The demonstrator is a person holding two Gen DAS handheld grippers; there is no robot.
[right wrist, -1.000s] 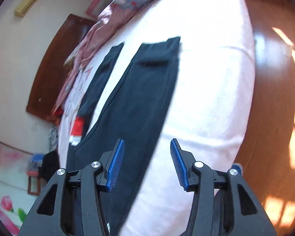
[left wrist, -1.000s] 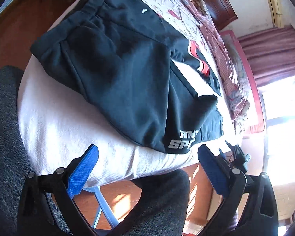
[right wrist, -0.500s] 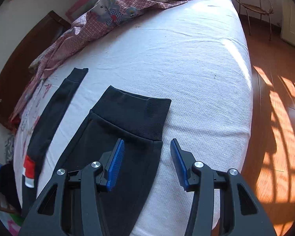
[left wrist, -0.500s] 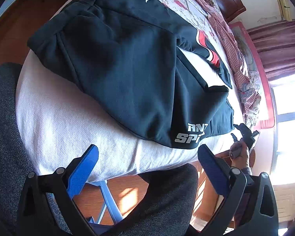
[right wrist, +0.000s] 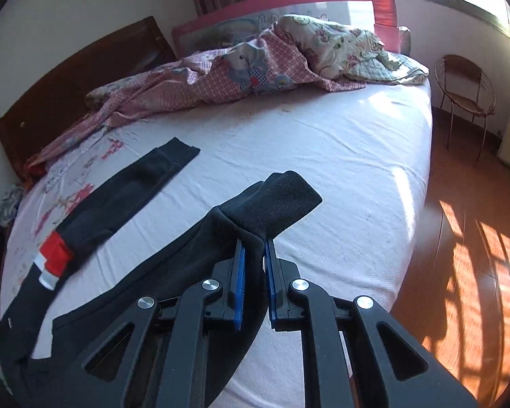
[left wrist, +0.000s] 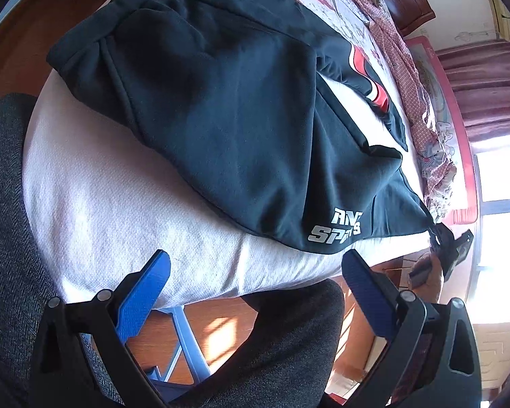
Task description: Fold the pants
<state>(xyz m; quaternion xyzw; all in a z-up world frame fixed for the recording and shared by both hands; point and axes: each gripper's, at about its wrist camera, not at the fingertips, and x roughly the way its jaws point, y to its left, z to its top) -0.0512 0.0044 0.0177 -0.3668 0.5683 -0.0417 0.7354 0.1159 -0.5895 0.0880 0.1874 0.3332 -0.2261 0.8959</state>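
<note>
Room: a sunlit bedroom with a wood floor [right wrist: 465, 238], a window, and a round wire chair [right wrist: 465, 85] by the far wall.
Bed: a white sheet [right wrist: 323, 142] covers it; a pink checked quilt [right wrist: 221, 78] is heaped along the far edge by the headboard.
Pants: black pants [left wrist: 227, 102] lie spread near the front edge of the bed, waistband toward the left corner, legs running apart across the sheet.
Progress: barely begun, I judge; the legs are not yet laid together and no fold shows. One cuff [right wrist: 278, 200] is lifted off the sheet.
Right gripper: the right gripper [right wrist: 253, 255] is pinched narrow on the near leg just behind that cuff.
Left gripper: the left gripper [left wrist: 255, 272] is spread wide, holding nothing, off the front edge below the pants.
</note>
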